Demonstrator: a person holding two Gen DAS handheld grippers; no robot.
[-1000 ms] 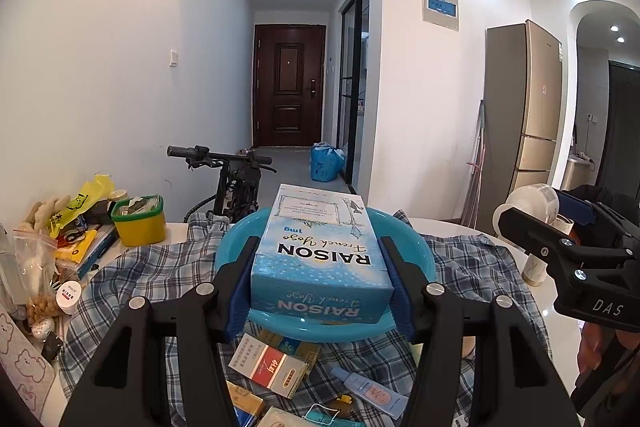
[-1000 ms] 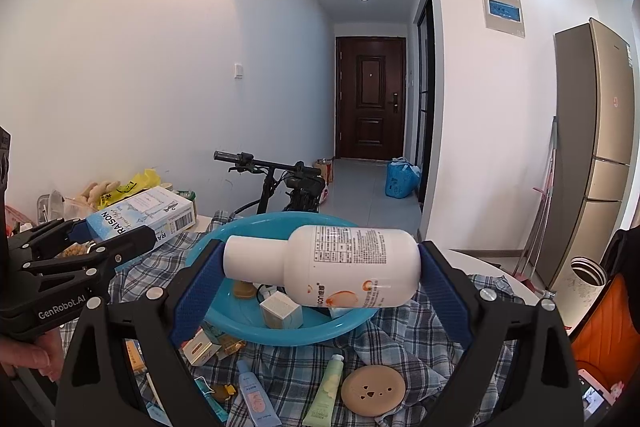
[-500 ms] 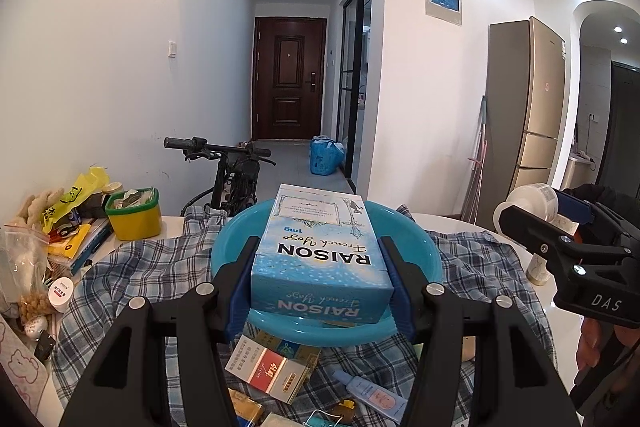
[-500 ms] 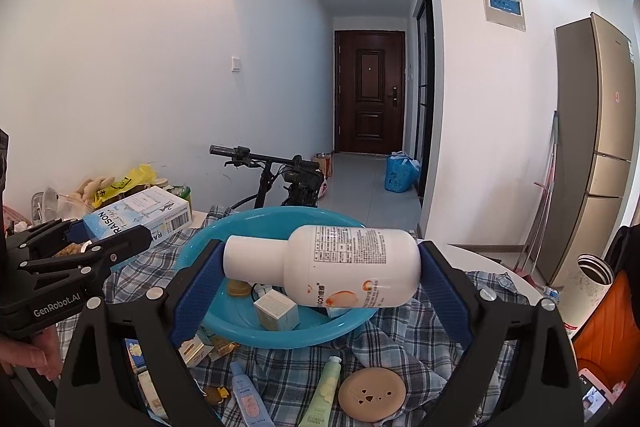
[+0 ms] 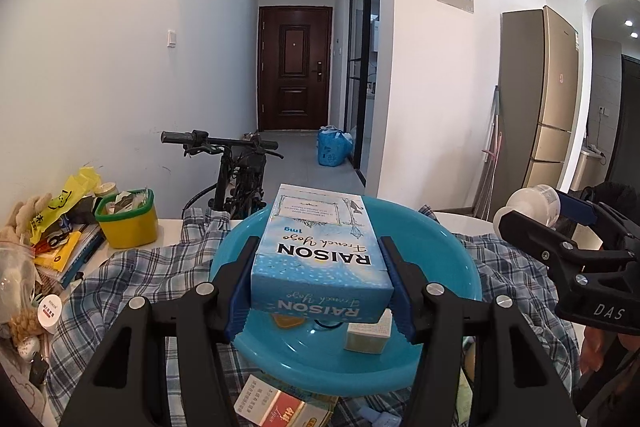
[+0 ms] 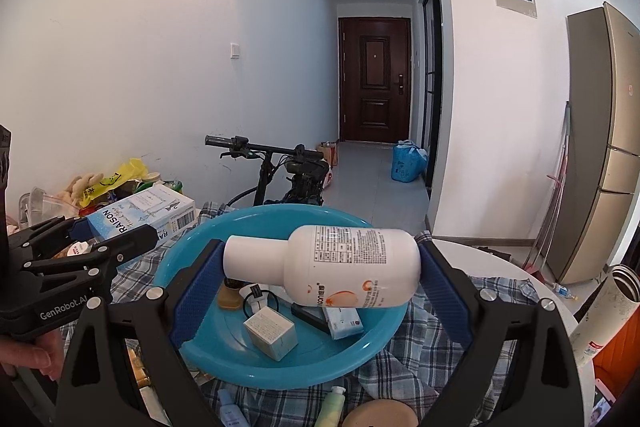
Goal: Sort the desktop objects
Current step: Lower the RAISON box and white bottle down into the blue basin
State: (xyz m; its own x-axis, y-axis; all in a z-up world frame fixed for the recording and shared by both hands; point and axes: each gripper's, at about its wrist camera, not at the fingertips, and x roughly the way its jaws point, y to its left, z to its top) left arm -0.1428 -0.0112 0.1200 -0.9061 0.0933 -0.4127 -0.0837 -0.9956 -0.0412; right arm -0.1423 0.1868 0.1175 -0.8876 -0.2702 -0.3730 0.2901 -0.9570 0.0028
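My left gripper (image 5: pixel 320 283) is shut on a light blue RAISON box (image 5: pixel 320 259), held lengthwise over the blue plastic basin (image 5: pixel 460 283). My right gripper (image 6: pixel 320 271) is shut on a white bottle (image 6: pixel 340 271) lying sideways between its blue pads, above the same basin (image 6: pixel 376 331). Inside the basin lie a small pale box (image 6: pixel 271 333), a blue packet (image 6: pixel 345 321) and a few other small items. In the right wrist view the left gripper (image 6: pixel 116 247) with the box (image 6: pixel 140 215) shows at the left; in the left wrist view the right gripper (image 5: pixel 532 215) shows at the right.
A checked cloth (image 5: pixel 132 275) covers the table under the basin. A yellow tub (image 5: pixel 128 219), books and bags crowd the left edge. Cigarette packs (image 5: pixel 276 407), tubes (image 6: pixel 332 403) and a round wooden lid (image 6: pixel 380 415) lie in front of the basin. A bicycle (image 5: pixel 236 171) stands behind the table.
Both grippers moved forward and a little down towards the basin, which now looks larger and lies under the box and the bottle. Both grips are unchanged.
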